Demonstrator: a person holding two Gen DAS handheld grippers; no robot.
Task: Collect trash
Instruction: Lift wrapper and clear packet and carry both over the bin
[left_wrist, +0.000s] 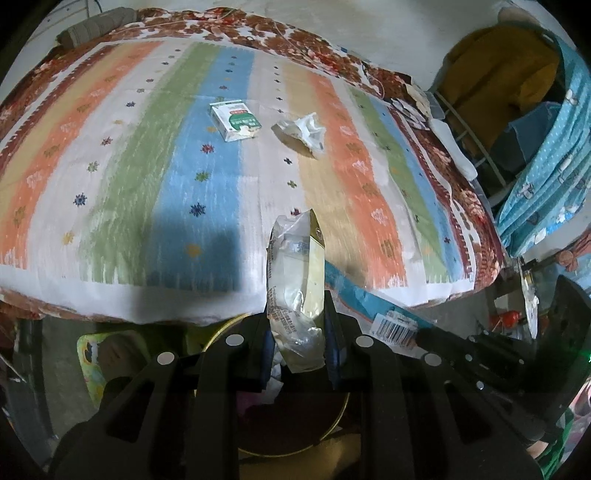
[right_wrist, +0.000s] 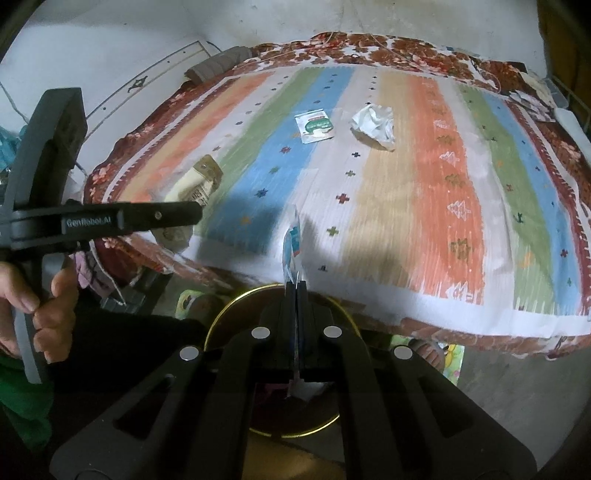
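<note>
My left gripper (left_wrist: 297, 325) is shut on a clear-and-cream plastic wrapper (left_wrist: 297, 280), held upright over a round gold-rimmed bin (left_wrist: 221, 326) below the bed's edge. The wrapper also shows in the right wrist view (right_wrist: 199, 184), beyond the left gripper's finger. My right gripper (right_wrist: 295, 291) is shut on a thin blue-and-white wrapper (right_wrist: 292, 243), above the same bin (right_wrist: 236, 302). On the striped bedspread lie a white-and-green box (left_wrist: 235, 121) (right_wrist: 314, 127) and a crumpled white wrapper (left_wrist: 303, 131) (right_wrist: 373, 125).
The striped bedspread (left_wrist: 147, 166) covers the bed ahead. A rolled grey cloth (left_wrist: 92, 27) lies at its far left corner. A rack with yellow and blue fabric (left_wrist: 535, 110) stands to the right. A colourful stool (left_wrist: 94, 354) sits below beside the bin.
</note>
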